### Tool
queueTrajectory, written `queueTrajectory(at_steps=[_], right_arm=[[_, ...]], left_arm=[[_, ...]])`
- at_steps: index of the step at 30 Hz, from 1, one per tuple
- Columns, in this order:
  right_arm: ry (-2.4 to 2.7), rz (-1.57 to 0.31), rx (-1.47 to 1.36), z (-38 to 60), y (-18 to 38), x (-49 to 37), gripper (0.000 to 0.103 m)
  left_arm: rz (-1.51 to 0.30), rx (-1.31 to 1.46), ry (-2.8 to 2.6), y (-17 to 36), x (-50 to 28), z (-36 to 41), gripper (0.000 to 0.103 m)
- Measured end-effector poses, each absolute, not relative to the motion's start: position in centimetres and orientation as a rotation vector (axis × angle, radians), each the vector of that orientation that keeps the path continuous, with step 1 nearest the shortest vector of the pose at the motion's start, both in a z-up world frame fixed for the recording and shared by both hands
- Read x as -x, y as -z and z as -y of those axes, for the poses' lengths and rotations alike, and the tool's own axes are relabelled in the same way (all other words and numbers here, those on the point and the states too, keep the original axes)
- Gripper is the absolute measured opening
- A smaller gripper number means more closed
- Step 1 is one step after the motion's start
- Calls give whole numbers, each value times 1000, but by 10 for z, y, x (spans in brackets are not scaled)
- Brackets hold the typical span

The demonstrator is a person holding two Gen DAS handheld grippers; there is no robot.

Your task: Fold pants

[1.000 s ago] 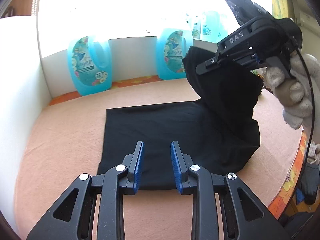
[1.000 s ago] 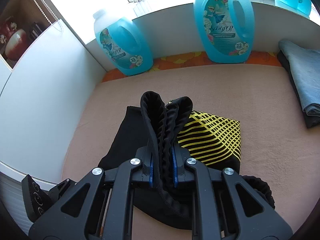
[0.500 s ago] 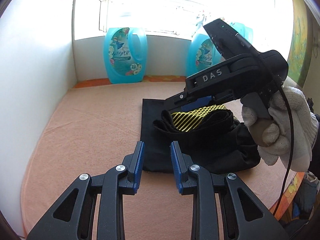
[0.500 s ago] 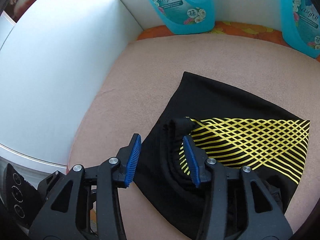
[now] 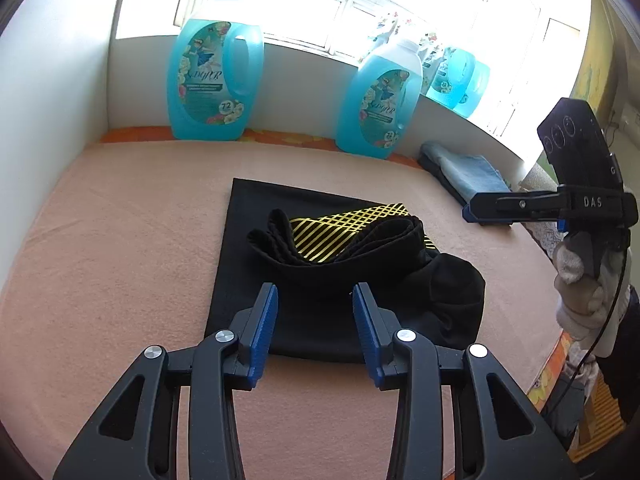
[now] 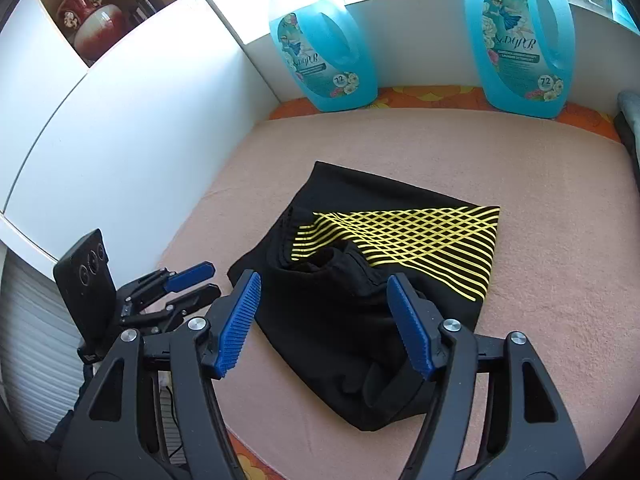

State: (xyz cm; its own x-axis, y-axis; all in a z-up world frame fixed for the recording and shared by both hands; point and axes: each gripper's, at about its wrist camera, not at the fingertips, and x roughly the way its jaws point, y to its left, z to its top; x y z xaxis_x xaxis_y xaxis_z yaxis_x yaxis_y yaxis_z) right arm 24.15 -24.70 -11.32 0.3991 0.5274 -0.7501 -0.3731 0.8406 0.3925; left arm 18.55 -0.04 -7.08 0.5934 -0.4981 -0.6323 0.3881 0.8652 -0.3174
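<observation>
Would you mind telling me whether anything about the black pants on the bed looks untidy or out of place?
Yes: the pants are not folded flat. The waistband curls up in a loose loop over the yellow pattern, and the near right corner is bunched into a lump. Neither hand-held gripper holds the fabric.

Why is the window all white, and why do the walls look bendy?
Left wrist view: sunlight overexposes the bright window, washing it out. Right wrist view: the fisheye lens curves the white wall, and the black pants with yellow lines stay sharp.
</observation>
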Motion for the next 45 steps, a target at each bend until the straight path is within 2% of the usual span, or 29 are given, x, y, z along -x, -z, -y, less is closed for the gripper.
queueTrajectory(at_steps=[6, 12, 13, 14, 15, 16, 20, 27, 28, 29, 31, 37, 43, 45], right_arm=[[-599, -1025, -47, 234, 150, -262, 70], [-628, -989, 120, 213, 155, -271, 70], [-641, -990, 131, 210, 155, -272, 63], [-654, -996, 137, 207, 155, -271, 47], [-671, -1007, 141, 204, 156, -271, 39], [-679, -1010, 151, 201, 155, -268, 24], [-684, -986, 167, 189, 145, -249, 18], [-741, -1040, 39, 155, 113, -231, 19], [-778, -1074, 11, 149, 114, -232, 27], [-837, -1118, -22, 143, 117, -232, 43], [-930, -1142, -70, 136, 117, -229, 55], [-818, -1072, -13, 140, 106, -245, 55], [-659, -1161, 81, 117, 132, -301, 55], [-624, -1197, 109, 104, 144, -316, 55]], left_arm=[[-784, 157, 517, 69, -178, 8, 38], [-790, 168, 484, 66, -175, 3, 38], [-793, 176, 482, 66, -175, 1, 38], [-796, 186, 481, 66, -175, 0, 38], [-798, 195, 482, 67, -176, -1, 38], [-800, 199, 481, 67, -176, -1, 38], [-803, 204, 475, 70, -175, -3, 38], [-792, 275, 454, 73, -171, -24, 38], [-788, 283, 450, 73, -169, -28, 38], [-788, 294, 446, 74, -167, -32, 38], [-792, 312, 437, 76, -163, -41, 38], [-818, 370, 422, 83, -156, -59, 38], [-871, 339, 480, 93, -147, -30, 38], [-892, 326, 494, 98, -144, -17, 41]])
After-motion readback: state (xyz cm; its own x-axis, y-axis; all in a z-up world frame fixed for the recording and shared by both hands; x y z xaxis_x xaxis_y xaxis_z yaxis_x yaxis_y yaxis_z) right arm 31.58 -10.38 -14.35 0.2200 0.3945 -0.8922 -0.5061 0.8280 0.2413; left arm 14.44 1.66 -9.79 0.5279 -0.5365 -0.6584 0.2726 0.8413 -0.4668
